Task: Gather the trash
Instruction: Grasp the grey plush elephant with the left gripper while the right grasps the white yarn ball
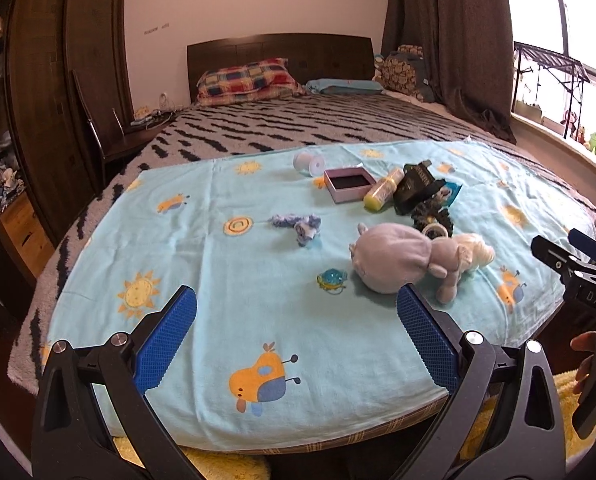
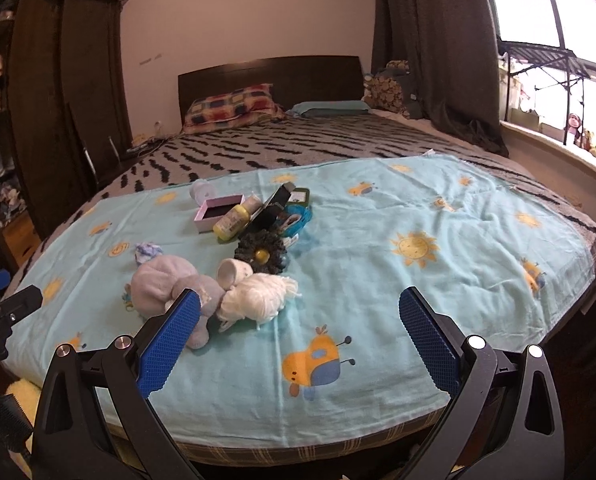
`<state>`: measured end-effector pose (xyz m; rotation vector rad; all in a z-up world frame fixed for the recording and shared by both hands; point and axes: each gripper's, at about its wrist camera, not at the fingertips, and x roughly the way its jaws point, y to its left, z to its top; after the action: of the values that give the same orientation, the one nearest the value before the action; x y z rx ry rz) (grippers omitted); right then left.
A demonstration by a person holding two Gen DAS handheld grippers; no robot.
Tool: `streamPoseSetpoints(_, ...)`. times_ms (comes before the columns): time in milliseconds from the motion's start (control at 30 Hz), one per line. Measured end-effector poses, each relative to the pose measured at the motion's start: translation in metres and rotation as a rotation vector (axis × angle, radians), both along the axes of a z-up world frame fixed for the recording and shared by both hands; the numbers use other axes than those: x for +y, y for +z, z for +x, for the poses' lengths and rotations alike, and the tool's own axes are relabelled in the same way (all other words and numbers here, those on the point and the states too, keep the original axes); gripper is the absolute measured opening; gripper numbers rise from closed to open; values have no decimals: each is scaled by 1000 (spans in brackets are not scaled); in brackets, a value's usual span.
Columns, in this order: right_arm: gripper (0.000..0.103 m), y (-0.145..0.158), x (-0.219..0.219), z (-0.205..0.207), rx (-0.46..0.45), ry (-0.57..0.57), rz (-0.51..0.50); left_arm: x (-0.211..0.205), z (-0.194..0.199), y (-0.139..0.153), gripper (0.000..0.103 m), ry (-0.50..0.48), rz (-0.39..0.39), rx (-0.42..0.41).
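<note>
A light blue printed cloth (image 1: 238,280) covers the foot of the bed, and small items lie on it. A pink open box (image 1: 348,184), a yellow bottle (image 1: 383,190), a black packet (image 1: 414,188) and a white spool (image 1: 308,163) form a far cluster. A grey plush toy (image 1: 394,258) with white yarn (image 2: 258,298) lies nearer. A blue fuzzy scrap (image 1: 300,227) and a small teal trinket (image 1: 331,279) lie apart. My left gripper (image 1: 296,308) is open and empty above the near cloth. My right gripper (image 2: 300,312) is open and empty beside the plush (image 2: 170,284).
The bed (image 1: 298,120) has a zebra-striped blanket, pillows (image 1: 246,80) and a dark headboard. A dark wardrobe (image 1: 58,80) stands left, curtains and a window sill with toys (image 2: 594,144) right. A yellow rug (image 1: 226,464) lies below the bed's foot.
</note>
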<state>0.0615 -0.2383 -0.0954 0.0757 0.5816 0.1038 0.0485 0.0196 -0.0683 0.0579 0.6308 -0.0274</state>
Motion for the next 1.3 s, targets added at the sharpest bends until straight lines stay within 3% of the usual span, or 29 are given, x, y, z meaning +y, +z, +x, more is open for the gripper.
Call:
streamPoseSetpoints(167,99,-14,5,17,44,1,10,-3,10,-17,95,-38,7,30)
streamPoseSetpoints(200,96,-16,8,21,44,-3,0,-4,13,-20,95,-45,5,33)
streamPoseSetpoints(233,84,-18,11,24,49,-9,-21,-4,15,-22,95,-51,2,35)
streamPoseSetpoints(300,71,-23,12,32,73,-6,-24,-5,20,-24,95,-64,-6,39)
streamPoseSetpoints(500,68,-38,15,56,123,44,31,-12,36,-29,95,-104,-24,54)
streamPoseSetpoints(667,49,-50,19,72,144,119,96,-30,53,-35,95,-154,-24,83)
streamPoseSetpoints(800,38,-44,20,73,123,144,88,-42,72,-45,95,-191,-27,119)
streamPoseSetpoints(1200,34,-32,-8,74,88,96,80,-68,113,-72,94,-244,24,198)
streamPoseSetpoints(1233,34,-33,-9,74,89,95,82,-69,116,-73,93,-248,21,197)
streamPoseSetpoints(1300,34,-35,-11,76,96,93,83,-71,118,-72,81,-262,15,195)
